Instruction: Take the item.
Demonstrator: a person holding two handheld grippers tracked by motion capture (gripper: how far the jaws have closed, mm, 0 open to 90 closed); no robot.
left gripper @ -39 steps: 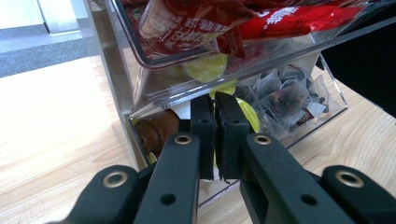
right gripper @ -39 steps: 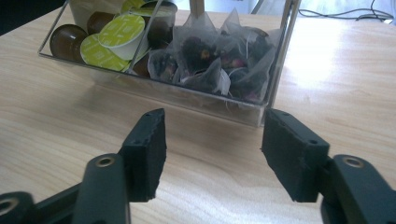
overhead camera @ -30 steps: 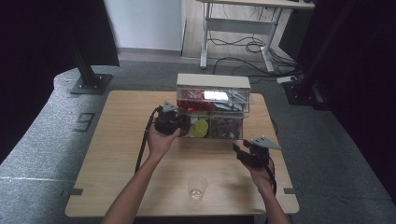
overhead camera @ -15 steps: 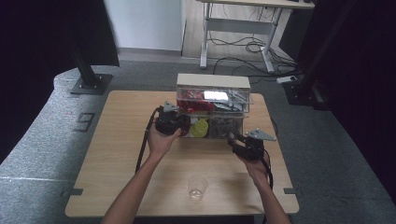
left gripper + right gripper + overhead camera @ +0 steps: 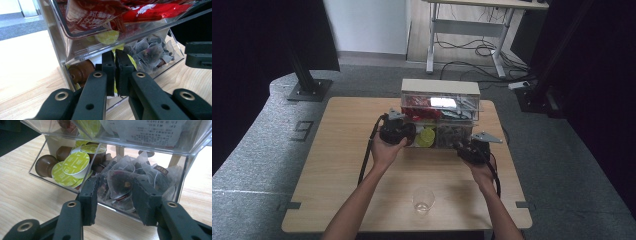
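Number 9 on grey floor mat (image 5: 302, 130)

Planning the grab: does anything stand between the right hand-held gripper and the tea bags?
Nothing visible does. The right hand-held gripper, jaws apart and just closing, faces the open front of the clear organizer; the tea bags lie right ahead.

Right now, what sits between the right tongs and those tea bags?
In the right gripper view, the clear front wall of the box stands between the open right tongs and the tea bags.
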